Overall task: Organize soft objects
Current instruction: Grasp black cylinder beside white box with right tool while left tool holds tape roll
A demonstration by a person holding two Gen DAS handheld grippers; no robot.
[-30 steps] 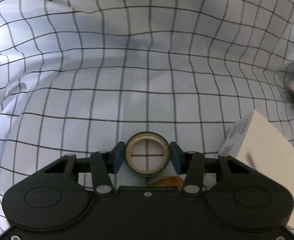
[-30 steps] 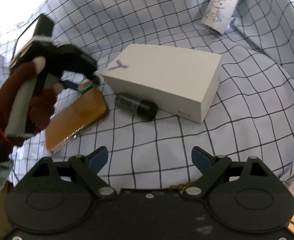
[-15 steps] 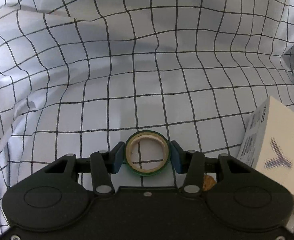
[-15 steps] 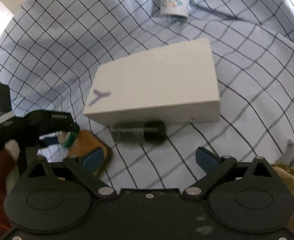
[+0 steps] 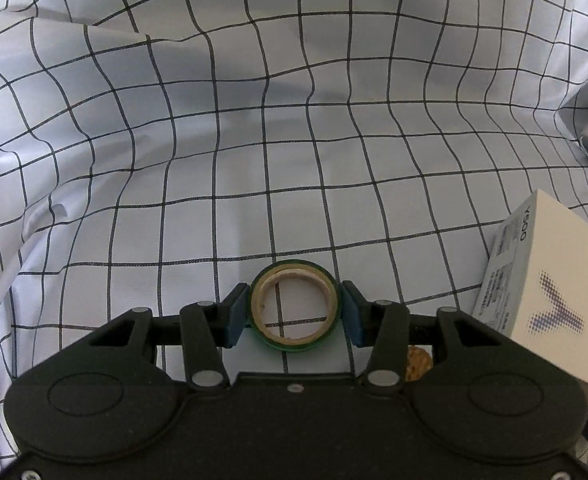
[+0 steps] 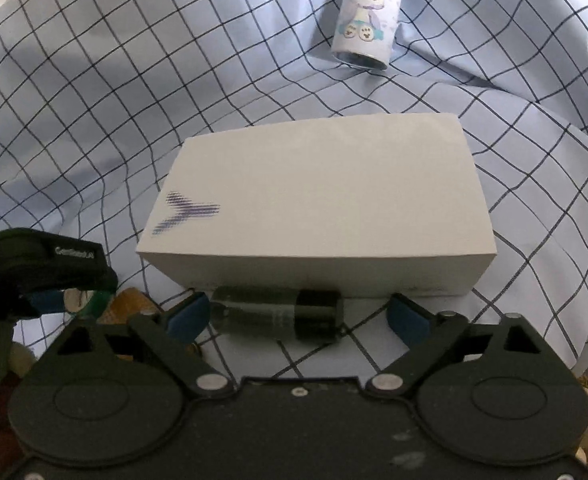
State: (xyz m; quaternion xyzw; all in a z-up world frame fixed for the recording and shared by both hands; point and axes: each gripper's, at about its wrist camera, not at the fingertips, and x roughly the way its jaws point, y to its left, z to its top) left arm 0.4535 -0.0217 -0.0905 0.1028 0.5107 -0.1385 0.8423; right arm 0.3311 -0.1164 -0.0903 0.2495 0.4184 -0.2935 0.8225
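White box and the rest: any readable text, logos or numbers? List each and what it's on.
"Y500": end label of the white box.
"Y" logo, purple dots: top of the white box.
Fine print on the box end label: too small to read.
White lettering on the left tool: blurred, unreadable.
Cartoon-print can: pictures only, no legible words.

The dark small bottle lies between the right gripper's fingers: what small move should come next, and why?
Probably finish closing the right gripper on the dark bottle. Its jaws are closing, but the pads do not press it yet. The bottle lies against the white box, so lift it straight up afterwards.
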